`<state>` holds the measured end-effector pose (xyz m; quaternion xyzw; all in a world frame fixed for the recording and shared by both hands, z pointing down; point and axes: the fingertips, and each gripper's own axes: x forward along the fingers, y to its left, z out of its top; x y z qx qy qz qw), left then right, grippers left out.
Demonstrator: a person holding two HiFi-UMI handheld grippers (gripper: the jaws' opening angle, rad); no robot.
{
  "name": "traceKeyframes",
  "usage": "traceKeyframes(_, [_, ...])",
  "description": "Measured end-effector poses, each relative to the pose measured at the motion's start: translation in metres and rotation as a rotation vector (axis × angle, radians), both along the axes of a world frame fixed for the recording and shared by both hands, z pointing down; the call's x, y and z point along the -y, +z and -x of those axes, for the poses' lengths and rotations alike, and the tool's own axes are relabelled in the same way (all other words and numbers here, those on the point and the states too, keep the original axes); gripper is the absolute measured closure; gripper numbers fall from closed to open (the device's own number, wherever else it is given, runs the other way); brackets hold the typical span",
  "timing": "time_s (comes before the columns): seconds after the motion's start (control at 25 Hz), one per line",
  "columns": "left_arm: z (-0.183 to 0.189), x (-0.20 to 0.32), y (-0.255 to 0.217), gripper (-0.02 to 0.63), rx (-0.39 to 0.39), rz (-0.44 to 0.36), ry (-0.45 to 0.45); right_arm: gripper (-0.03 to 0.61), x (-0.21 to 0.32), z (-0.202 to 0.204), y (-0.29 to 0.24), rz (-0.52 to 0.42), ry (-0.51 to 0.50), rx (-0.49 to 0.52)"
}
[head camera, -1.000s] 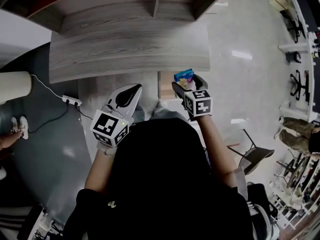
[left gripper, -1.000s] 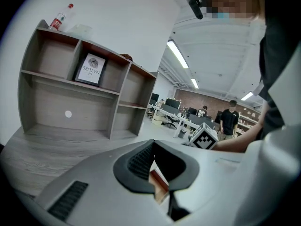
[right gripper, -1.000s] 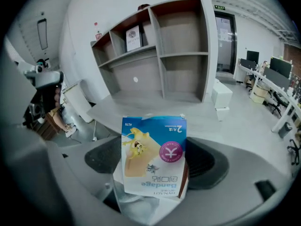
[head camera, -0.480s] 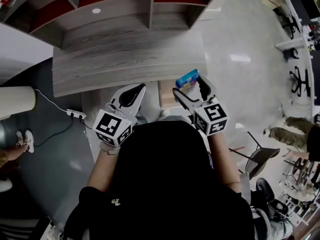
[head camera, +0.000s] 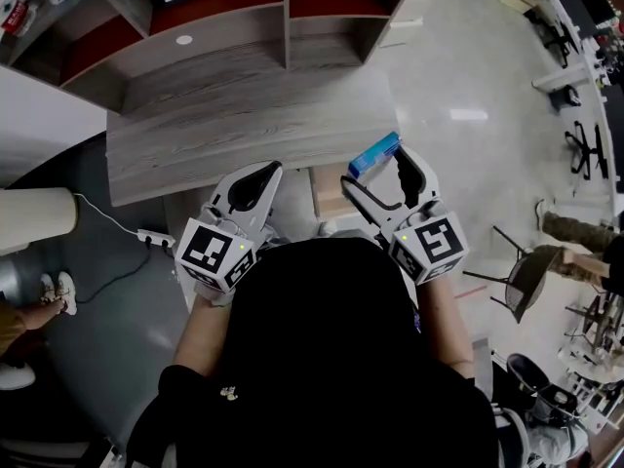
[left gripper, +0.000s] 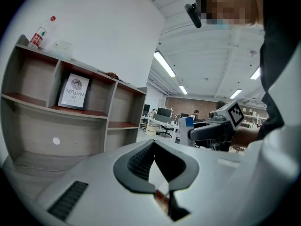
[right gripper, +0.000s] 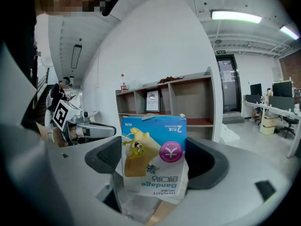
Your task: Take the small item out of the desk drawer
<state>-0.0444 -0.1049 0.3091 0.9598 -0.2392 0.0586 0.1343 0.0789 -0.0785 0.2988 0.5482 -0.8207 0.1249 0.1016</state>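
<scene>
Clamped in the right gripper, a small blue-and-white cardboard bandage box hangs at the front edge of the grey wood-grain desk, apparently lifted clear of the open drawer below that edge. The left gripper, jaws pressed together on nothing, waits in front of the desk. The likely next move is setting the box on the desk.

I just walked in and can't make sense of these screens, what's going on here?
A person at a grey wooden desk holds a gripper in each hand. The right gripper is shut on a small blue bandage box, held in the air near the desk's front edge, so the item appears to be out of the drawer already. The left gripper is shut with nothing between its jaws, alongside the right one.
</scene>
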Motion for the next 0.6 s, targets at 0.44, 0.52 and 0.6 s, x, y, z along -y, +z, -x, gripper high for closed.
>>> traceKeyframes(0.44, [-0.01, 0.003, -0.005, 0.604, -0.006, -0.008, 0.023, 0.173, -0.003, -0.005, -0.009, -0.031, 0.015, -0.013])
traceKeyframes(0.52, [-0.011, 0.003, -0.005, 0.604, -0.006, -0.006, 0.024, 0.173, -0.004, -0.007, -0.01, -0.033, 0.019, -0.012])
traceKeyframes(0.6, [-0.011, 0.003, -0.005, 0.604, -0.007, -0.004, 0.025, 0.173, -0.004, -0.008, -0.009, -0.033, 0.024, -0.02])
